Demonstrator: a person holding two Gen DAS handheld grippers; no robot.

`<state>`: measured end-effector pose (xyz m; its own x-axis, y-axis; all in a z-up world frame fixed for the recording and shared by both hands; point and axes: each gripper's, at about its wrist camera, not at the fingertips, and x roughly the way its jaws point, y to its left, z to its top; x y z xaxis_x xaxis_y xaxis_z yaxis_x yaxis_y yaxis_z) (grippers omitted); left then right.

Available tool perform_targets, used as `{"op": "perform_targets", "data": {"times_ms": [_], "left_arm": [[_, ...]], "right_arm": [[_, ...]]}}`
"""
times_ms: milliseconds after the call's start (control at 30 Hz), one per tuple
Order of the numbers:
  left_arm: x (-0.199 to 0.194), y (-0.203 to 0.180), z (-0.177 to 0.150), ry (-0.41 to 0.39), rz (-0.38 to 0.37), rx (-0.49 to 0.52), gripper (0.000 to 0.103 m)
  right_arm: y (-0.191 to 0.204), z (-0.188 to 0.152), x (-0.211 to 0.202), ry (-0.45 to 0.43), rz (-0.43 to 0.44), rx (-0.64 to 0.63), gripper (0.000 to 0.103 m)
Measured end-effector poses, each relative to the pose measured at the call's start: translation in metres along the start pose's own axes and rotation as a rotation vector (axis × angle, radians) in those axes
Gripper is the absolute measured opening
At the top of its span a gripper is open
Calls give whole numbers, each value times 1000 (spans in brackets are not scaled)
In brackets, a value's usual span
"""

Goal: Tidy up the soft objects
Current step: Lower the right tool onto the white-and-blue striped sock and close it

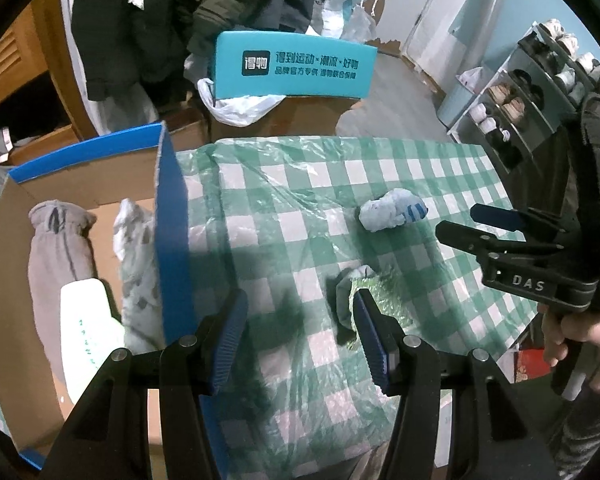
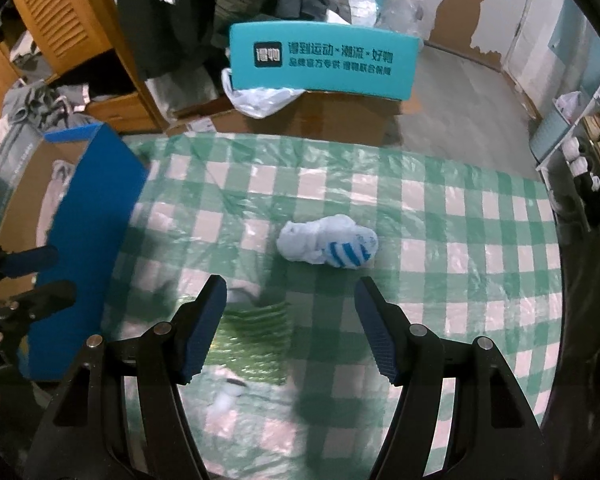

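A balled white sock with blue stripes point(image 1: 392, 210) point(image 2: 326, 242) lies on the green-checked table point(image 1: 300, 184) point(image 2: 460, 240). Nearer, a crumpled grey-green sock point(image 1: 350, 296) point(image 2: 256, 332) rests on the cloth, blurred in the right wrist view. My left gripper point(image 1: 300, 340) point(image 2: 60, 274) hangs open over the table, its right finger beside the grey-green sock. My right gripper point(image 2: 290, 320) point(image 1: 460, 224) is open too, above the same sock and just short of the white bundle. A blue-rimmed cardboard box point(image 1: 172, 216) point(image 2: 92, 240) at the left holds a grey roll point(image 1: 56, 248), a white item point(image 1: 88, 328) and pale cloth point(image 1: 136, 264).
Behind the table a teal printed box point(image 1: 292, 66) point(image 2: 320, 60) sits on brown cartons with a white plastic bag point(image 1: 240, 108). Dark jackets point(image 1: 160, 20) hang at the back. A shoe rack point(image 1: 532, 92) stands at the right. A hand point(image 1: 572, 344) grips the right tool.
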<state>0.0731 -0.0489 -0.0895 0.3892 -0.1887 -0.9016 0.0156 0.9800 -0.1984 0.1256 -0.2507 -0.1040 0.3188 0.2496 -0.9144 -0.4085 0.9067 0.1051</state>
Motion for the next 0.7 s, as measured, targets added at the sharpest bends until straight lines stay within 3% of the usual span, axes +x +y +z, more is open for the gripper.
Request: {"op": "perform_targets", "data": {"times_ms": [700], "left_arm": [[67, -8, 27, 93, -20, -29, 58]], "right_arm": [[-11, 17, 75, 86, -28, -163, 72]]}}
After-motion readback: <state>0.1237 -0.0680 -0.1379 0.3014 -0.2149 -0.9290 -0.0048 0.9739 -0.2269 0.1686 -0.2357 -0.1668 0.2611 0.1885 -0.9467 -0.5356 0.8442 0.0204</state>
